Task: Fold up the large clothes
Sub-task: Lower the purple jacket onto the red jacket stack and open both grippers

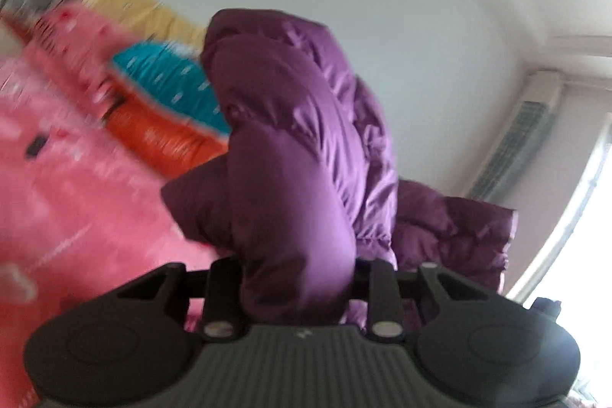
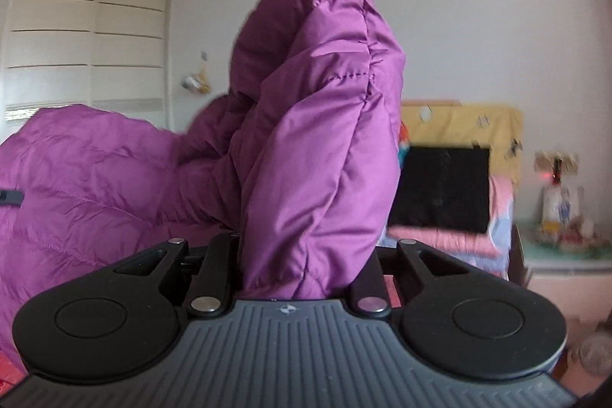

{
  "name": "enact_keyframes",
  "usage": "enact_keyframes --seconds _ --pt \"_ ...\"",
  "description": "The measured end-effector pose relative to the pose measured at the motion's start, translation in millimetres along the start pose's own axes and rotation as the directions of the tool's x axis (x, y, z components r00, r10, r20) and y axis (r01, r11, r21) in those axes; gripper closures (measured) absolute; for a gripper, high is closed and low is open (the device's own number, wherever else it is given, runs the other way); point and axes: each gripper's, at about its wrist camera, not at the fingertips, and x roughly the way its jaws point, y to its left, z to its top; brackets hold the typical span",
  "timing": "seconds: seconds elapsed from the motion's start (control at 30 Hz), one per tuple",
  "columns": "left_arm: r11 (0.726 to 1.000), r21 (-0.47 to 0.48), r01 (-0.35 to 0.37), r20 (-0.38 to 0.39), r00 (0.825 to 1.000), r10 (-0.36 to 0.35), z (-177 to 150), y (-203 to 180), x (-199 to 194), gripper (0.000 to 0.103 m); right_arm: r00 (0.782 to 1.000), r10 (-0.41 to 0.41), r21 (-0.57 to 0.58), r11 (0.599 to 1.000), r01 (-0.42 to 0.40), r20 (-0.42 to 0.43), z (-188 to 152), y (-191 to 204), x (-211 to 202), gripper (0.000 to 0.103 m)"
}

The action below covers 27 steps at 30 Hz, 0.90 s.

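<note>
A purple quilted puffer jacket fills the middle of both views. My left gripper is shut on a thick fold of it, which bulges up between the jaws and hides the fingertips. The view is tilted and blurred. My right gripper is shut on another bunched fold of the same jacket, held up in the air. The rest of the jacket hangs and spreads to the left in the right wrist view.
A pink bedspread lies below at the left, with teal and orange pillows and a yellow headboard. A black rectangle leans at the bed head. A nightstand stands right, a white wardrobe left.
</note>
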Motion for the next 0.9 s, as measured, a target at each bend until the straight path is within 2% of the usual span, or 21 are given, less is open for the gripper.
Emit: enact_keyframes --seconds 0.1,0.17,0.27,0.33,0.43,0.57,0.63,0.73,0.8,0.83,0.9 --pt "0.997 -0.047 -0.055 -0.088 0.995 0.05 -37.2 29.5 22.1 0.074 0.992 -0.013 0.04 0.999 0.018 -0.124 -38.2 -21.0 29.3 0.075" --pt "0.99 -0.084 -0.112 -0.144 0.985 0.099 -63.8 52.0 38.0 0.073 0.975 -0.023 0.062 0.997 0.038 -0.22 -73.5 -31.7 47.3 0.075" --pt "0.965 -0.117 -0.235 -0.21 0.955 0.207 -100.5 85.8 59.2 0.072 0.925 -0.054 0.084 0.992 0.093 -0.375 -131.3 -46.0 88.5 0.073" --pt "0.949 -0.142 -0.28 -0.217 0.945 0.246 -115.4 100.3 63.4 0.067 0.893 -0.1 0.044 0.99 0.132 -0.439 -164.6 -50.1 107.7 0.068" --pt "0.939 -0.159 -0.305 -0.203 0.941 0.271 -121.7 112.4 65.3 0.061 0.872 -0.154 0.013 0.983 0.181 -0.465 -193.1 -59.3 127.7 0.046" --pt "0.931 -0.138 -0.339 -0.193 0.931 0.311 -123.4 107.3 71.5 0.056 0.861 -0.199 -0.023 0.977 0.214 -0.468 -213.5 -61.5 151.3 0.04" --pt "0.92 -0.131 -0.371 -0.179 0.921 0.346 -120.3 106.5 77.9 0.054 0.857 -0.231 -0.059 0.972 0.23 -0.46 -208.7 -54.5 157.3 0.037" --pt "0.882 -0.144 -0.448 -0.152 0.891 0.427 -111.3 117.0 102.1 0.051 0.851 -0.282 -0.104 0.959 0.263 -0.443 -208.8 -40.2 169.2 0.03" --pt "0.846 -0.144 -0.513 -0.138 0.857 0.496 -108.3 117.8 114.0 0.044 0.84 -0.326 -0.13 0.945 0.3 -0.434 -205.1 -32.9 177.6 0.014" --pt "0.83 -0.136 -0.54 -0.136 0.84 0.525 -108.1 118.0 119.3 0.04 0.827 -0.357 -0.148 0.934 0.326 -0.434 -206.0 -32.5 183.4 0.0" --pt "0.802 -0.103 -0.589 -0.131 0.807 0.576 -111.1 114.9 126.0 0.031 0.81 -0.398 -0.17 0.917 0.36 -0.431 -210.4 -36.6 191.5 0.0"
